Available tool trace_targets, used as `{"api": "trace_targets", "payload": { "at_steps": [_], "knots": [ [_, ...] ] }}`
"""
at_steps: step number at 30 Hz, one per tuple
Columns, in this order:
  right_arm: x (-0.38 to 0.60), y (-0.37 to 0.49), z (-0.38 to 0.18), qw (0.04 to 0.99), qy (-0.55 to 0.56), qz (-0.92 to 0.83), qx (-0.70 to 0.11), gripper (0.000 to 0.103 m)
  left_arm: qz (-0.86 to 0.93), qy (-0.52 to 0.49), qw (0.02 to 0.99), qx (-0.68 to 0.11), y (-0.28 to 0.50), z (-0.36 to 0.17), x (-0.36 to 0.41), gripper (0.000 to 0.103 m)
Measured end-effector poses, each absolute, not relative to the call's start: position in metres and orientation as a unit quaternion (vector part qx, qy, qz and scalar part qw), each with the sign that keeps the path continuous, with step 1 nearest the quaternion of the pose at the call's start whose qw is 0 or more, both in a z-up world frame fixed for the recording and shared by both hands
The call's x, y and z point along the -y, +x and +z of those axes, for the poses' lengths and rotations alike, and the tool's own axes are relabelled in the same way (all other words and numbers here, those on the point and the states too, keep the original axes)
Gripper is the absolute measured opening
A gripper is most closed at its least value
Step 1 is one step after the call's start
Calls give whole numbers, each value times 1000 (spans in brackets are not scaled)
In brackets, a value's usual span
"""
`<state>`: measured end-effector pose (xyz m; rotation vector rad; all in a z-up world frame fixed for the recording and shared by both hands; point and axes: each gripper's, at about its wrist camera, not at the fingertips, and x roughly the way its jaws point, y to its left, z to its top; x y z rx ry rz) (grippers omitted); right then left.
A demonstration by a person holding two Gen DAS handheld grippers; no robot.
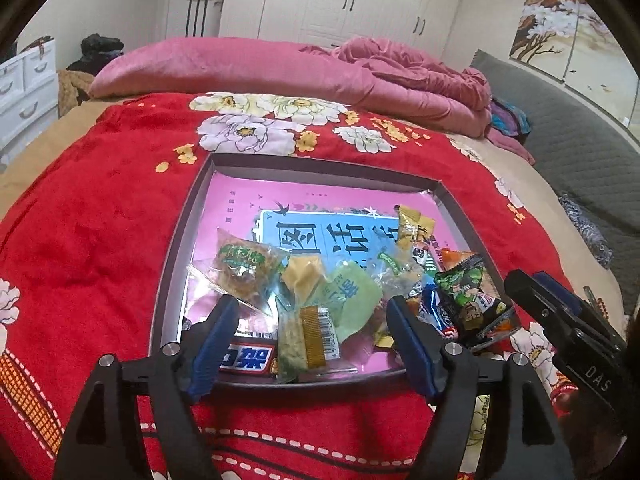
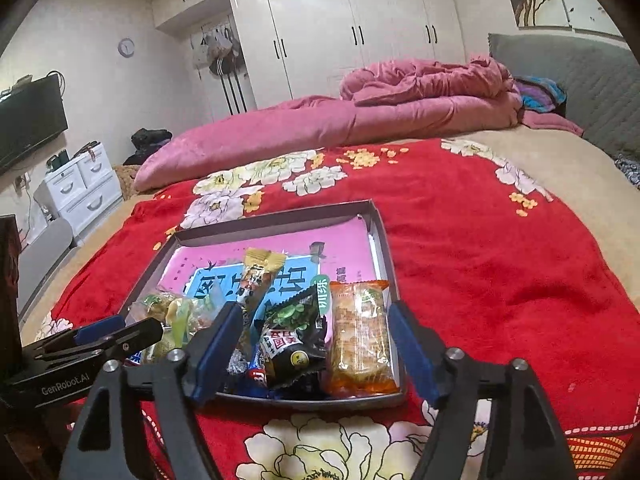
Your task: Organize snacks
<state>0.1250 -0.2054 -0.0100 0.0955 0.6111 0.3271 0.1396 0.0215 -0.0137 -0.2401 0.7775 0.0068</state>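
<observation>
Your left tongs (image 1: 310, 336) and right tongs (image 2: 314, 350) are both spread wide, pinching nothing, hovering at the near edge of the shallow box (image 2: 276, 218) on the red floral blanket (image 2: 500, 248). Snacks are piled at the box's near side: orange cracker pack (image 2: 362, 344) in the near right corner, black-green pea packet (image 2: 294, 332) just beside it, Snickers bar (image 1: 246, 358) at the near left.

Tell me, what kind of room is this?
Most likely a bedroom. The snack tray sits on a bed with a red flowered blanket, a rumpled pink quilt lies behind it, and tall white wardrobes line the wall.
</observation>
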Motion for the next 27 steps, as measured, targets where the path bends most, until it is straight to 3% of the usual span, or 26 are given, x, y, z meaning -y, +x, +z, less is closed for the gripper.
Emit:
{"api": "trace_targets", "payload": {
  "at_steps": [6, 11, 21, 27],
  "knots": [
    [208, 122, -8, 942, 44, 151, -297, 76, -2, -119, 919, -377, 136, -12, -21, 78],
    [209, 117, -6, 943, 43, 146, -296, 83, -18, -130, 911, -390, 131, -15, -20, 78],
    [206, 90, -6, 930, 58, 167, -322, 83, -15, -136, 898, -419, 101, -14, -15, 78],
    [191, 56, -3, 929, 5, 159, -333, 84, -9, -123, 892, -434, 70, -11, -9, 78]
  ]
}}
